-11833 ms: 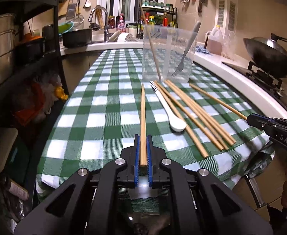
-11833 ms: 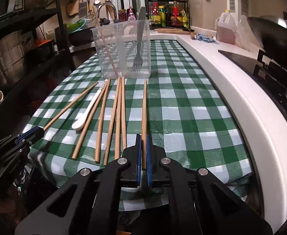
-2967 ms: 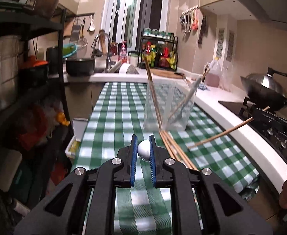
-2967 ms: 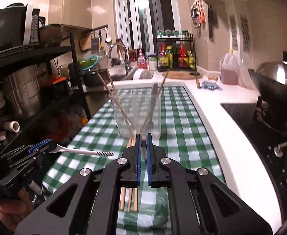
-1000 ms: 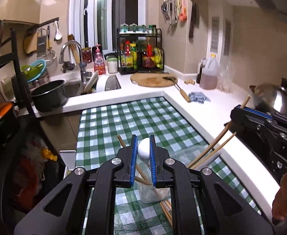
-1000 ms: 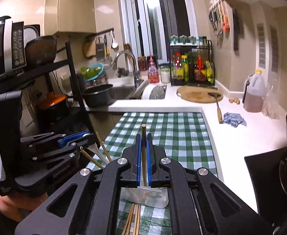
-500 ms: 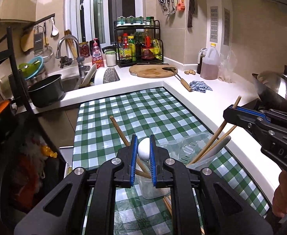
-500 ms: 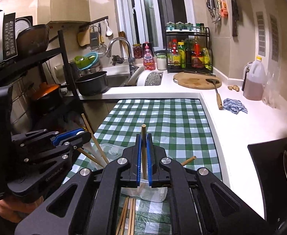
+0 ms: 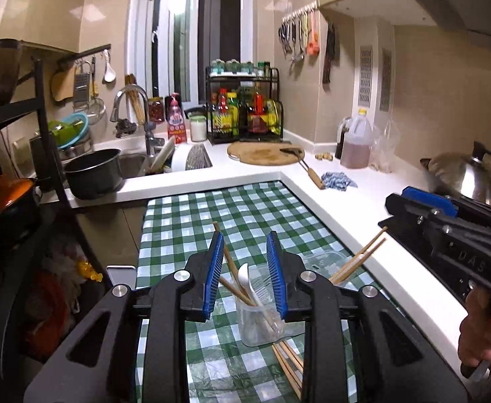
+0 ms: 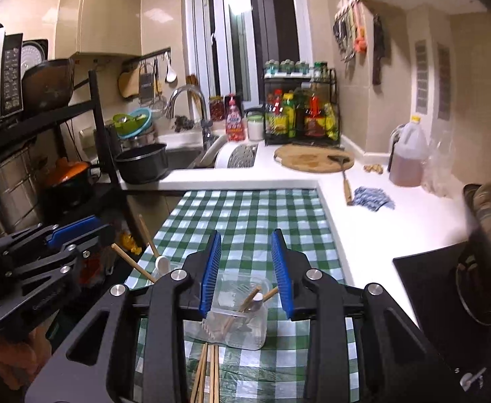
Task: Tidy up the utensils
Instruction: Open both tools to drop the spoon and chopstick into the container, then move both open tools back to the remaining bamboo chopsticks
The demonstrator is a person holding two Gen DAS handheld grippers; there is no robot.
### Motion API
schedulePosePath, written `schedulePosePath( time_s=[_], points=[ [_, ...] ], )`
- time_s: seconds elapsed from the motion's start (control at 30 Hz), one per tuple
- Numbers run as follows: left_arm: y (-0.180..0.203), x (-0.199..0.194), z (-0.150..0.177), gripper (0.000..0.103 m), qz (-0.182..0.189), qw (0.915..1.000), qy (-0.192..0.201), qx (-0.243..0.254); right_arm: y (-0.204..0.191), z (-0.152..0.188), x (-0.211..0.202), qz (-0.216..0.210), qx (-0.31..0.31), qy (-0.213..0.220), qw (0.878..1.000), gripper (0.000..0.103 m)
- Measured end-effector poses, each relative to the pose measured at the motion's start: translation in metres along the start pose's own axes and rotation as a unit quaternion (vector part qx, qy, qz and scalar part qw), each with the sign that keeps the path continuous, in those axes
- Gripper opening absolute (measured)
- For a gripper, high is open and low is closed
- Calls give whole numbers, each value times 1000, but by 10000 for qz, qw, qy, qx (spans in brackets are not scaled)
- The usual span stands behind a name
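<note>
A clear plastic container (image 9: 262, 319) stands on the green checked tablecloth (image 9: 238, 215). It holds a white spoon (image 9: 245, 280), wooden chopsticks (image 9: 359, 258) and a fork. My left gripper (image 9: 245, 268) is open and empty just above the container. My right gripper (image 10: 247, 268) is also open and empty above the same container (image 10: 242, 315), where chopsticks (image 10: 248, 300) lean inside. Several loose chopsticks (image 10: 206, 369) lie on the cloth in front of it; they also show in the left wrist view (image 9: 289, 359).
A white counter (image 9: 362, 194) runs along the right with a wok (image 9: 463, 178) and a black stove top (image 10: 426, 278). A sink with a black pot (image 9: 92, 173) is at the back. A dark shelf rack (image 9: 10, 168) stands left.
Both grippers have opened. The left let go of the white spoon and the right let go of its chopstick; both now rest inside the container.
</note>
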State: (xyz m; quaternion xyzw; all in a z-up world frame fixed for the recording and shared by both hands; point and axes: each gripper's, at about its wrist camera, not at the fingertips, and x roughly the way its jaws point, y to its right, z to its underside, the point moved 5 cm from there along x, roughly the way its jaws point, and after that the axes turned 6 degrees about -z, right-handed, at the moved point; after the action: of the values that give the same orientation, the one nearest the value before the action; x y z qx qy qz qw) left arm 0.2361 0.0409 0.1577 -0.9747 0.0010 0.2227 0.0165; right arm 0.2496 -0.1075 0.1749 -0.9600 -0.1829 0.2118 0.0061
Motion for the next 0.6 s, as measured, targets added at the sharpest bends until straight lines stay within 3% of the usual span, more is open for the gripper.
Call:
schedulePosePath(
  time_s=[0.2,0.33,0.6],
  points=[
    [0,-41,28,27,-70,9995,148,-256,-3,9,-52,91,-10,374,9993,32],
    [3,-60,58,27,-99,9993,74,-366,-7,37,-85,131,4,519,9986,32],
    [11,-86,122,27,-113,9986,-173,-493,-10,105,-111,126,366,326,9987,32]
  ],
)
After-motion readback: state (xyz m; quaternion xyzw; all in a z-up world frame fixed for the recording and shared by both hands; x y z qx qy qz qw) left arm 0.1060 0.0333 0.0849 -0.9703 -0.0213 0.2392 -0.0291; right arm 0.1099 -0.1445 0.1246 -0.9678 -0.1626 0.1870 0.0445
